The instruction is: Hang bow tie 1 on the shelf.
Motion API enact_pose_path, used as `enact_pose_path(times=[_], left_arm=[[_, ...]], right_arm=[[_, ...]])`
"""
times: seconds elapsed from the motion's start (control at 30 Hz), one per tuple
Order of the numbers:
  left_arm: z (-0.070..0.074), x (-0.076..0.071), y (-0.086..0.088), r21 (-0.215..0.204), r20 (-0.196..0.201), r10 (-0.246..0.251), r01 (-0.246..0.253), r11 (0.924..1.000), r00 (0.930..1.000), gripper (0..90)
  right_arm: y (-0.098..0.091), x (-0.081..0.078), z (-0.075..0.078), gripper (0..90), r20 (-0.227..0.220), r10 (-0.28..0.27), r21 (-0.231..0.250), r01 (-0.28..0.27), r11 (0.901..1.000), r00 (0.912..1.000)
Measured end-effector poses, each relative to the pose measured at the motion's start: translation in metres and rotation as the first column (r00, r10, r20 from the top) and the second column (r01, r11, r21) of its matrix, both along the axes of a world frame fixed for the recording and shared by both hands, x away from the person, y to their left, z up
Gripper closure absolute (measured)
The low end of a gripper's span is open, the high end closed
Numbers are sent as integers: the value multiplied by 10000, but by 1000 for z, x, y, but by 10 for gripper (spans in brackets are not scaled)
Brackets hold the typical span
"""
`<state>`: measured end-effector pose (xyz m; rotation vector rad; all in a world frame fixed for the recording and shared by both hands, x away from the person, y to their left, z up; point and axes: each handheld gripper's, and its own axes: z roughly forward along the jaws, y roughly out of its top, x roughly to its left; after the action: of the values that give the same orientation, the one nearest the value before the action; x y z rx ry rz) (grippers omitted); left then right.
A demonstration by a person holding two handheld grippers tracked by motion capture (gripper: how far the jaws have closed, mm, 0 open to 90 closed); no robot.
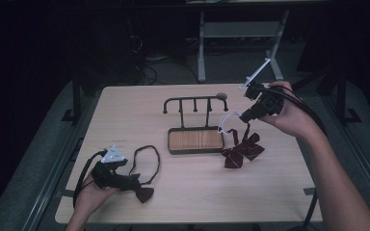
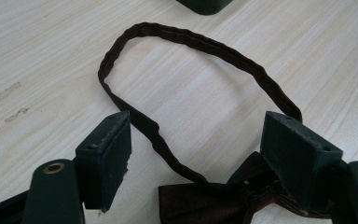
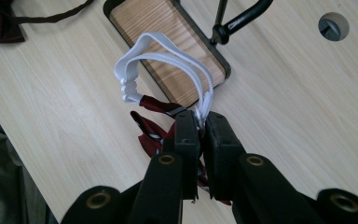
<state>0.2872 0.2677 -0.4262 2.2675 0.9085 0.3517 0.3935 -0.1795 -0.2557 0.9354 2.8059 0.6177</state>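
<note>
Right gripper (image 3: 199, 133) is pinching red bow tie's (image 1: 242, 150) white strap (image 3: 168, 60), lifting toward rack (image 1: 195, 102), nothing hung; left gripper (image 2: 200, 154) is waiting open around dark bow tie (image 2: 214, 200).

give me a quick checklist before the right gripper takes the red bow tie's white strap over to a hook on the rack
1. Grip on the white strap: ok, the right gripper has its jaws shut on it near the clasp.
2. Strap loop open enough for a hook: ok, it stands as an open loop above the jaws.
3. Red bow tie lifted free: cannot tell, it hangs low and may touch the table.
4. Rack hooks free: ok, nothing hangs on them.
5. Left gripper out of the way: ok, jaws open, straddling the dark bow tie far from the rack.
6. Dark strap clear of the rack base: ok, they lie apart.
</note>
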Motion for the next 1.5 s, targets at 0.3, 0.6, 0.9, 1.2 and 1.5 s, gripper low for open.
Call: enact_pose_path(times=[0.3, 0.6, 0.9, 1.2, 1.5], left_arm=[[0, 0, 0, 33, -13, -6, 6, 10000, 10000, 252], [0, 0, 0, 8, -15, -4, 4, 10000, 10000, 252], [0, 0, 0, -31, -18, -21, 21, 10000, 10000, 251], [0, 0, 0, -59, -57, -22, 21, 10000, 10000, 251], [1, 0, 0, -34, -24, -57, 57, 10000, 10000, 251]], right_arm=[[7, 11, 5, 842, 15, -85, -63, 85, 9999, 10000], [11, 23, 6, 842, -89, -271, -100, 271, 9996, 9996], [8, 36, 8, 842, -153, -619, 0, 619, 9981, 9980], [8, 47, 8, 841, -180, -927, 66, 928, 9957, 9955], [6, 57, 2, 837, -236, -1294, 171, 1298, 9914, 9913]])
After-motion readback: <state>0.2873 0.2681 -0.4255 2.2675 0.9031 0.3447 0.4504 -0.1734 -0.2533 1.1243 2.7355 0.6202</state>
